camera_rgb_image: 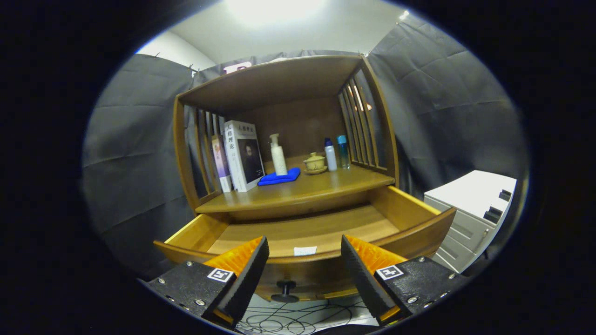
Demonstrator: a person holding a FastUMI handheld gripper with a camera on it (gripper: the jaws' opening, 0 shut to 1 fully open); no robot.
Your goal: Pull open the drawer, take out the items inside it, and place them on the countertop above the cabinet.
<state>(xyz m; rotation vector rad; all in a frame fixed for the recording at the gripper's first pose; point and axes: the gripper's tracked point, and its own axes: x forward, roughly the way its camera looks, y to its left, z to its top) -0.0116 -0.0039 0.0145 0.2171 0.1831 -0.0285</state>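
Gripper [305, 274] is hovering before the pulled-out drawer [419, 235], fingers spread and empty, apparently because the cloth [279, 177] and bottle [278, 156] are already sitting on the countertop [321, 186].

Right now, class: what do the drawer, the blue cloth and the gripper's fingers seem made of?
Drawer: varnished wood, visible grain.
Blue cloth: soft fabric, folded, matte.
Gripper, open before the drawer: fingers probably orange plastic with black textured rubber-like pads.

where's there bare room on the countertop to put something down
The front strip of the countertop is bare, from the blue cloth to the right-hand slats. The back is crowded: books, pump bottle, teacup, two small bottles. The gripper hangs open before the open drawer.
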